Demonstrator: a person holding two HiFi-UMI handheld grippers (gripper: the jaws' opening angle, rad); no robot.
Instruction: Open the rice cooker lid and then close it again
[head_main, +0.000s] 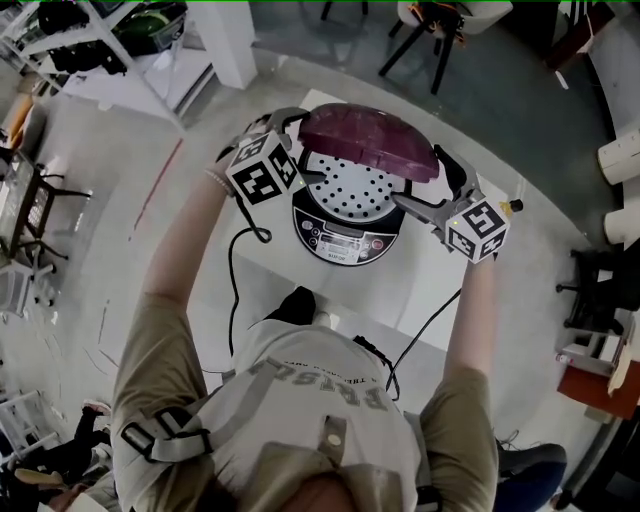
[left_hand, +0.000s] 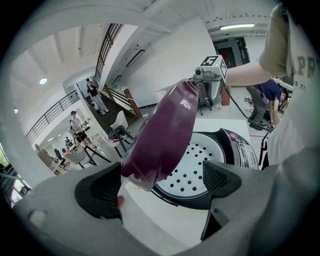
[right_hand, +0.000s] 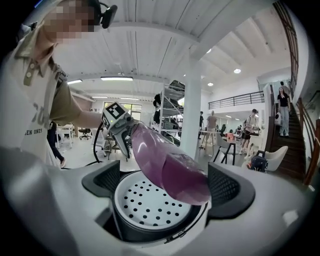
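A black rice cooker stands on a white table. Its purple lid is hinged at the back and stands partly raised, tilted over the white perforated inner plate. My left gripper is at the lid's left end and my right gripper at its right end. In the left gripper view the lid's edge lies between the wide jaws of the left gripper, close to the left pad. In the right gripper view the lid reaches between the wide jaws of the right gripper, over the plate.
The cooker's black power cable runs off the table's left front. A second cable trails from the right gripper. A white pillar and chairs stand beyond the table. Shelving stands at far left.
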